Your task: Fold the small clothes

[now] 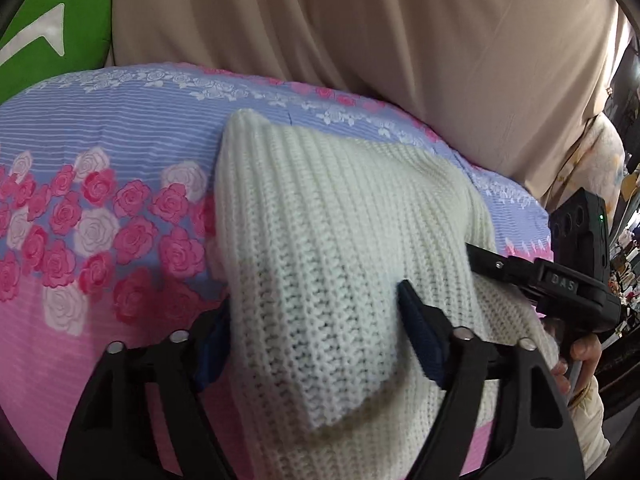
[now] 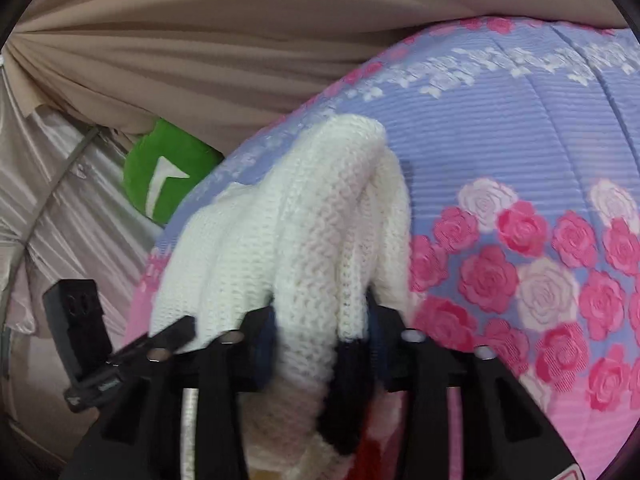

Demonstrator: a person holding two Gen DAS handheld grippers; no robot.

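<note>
Left wrist view: a cream knitted sweater [image 1: 320, 232] lies on a bedspread [image 1: 100, 160] printed with pink and white roses. It runs from about twelve o'clock of the spread's middle down to six o'clock, where a folded flap ends between the fingers. The left gripper [image 1: 312, 340] stands fairly wide, its blue pads [image 1: 420, 332] set on either side of the knit. The right pad touches the fabric; the left pad sits at its edge, and no firm pinch shows. At three o'clock the other gripper [image 1: 560, 280] reaches in over the sweater's right edge, with a hand [image 1: 580, 356] below it at four o'clock. A beige curtain [image 1: 360, 40] fills the top, and a green cushion [image 1: 52, 20] sits at ten o'clock.

Right wrist view: the picture is slightly blurred. The right gripper [image 2: 320, 340] has its fingers narrow, closed on a bunched fold of the sweater [image 2: 288, 220], which rises from six o'clock toward twelve. A dark band and a red patch show on the knit low down. The left gripper [image 2: 120, 344] shows at eight o'clock, touching the sweater's left edge. The bedspread [image 2: 520, 140] spreads toward three o'clock, the cushion [image 2: 164, 168] at ten, the curtain [image 2: 200, 40] above.
</note>
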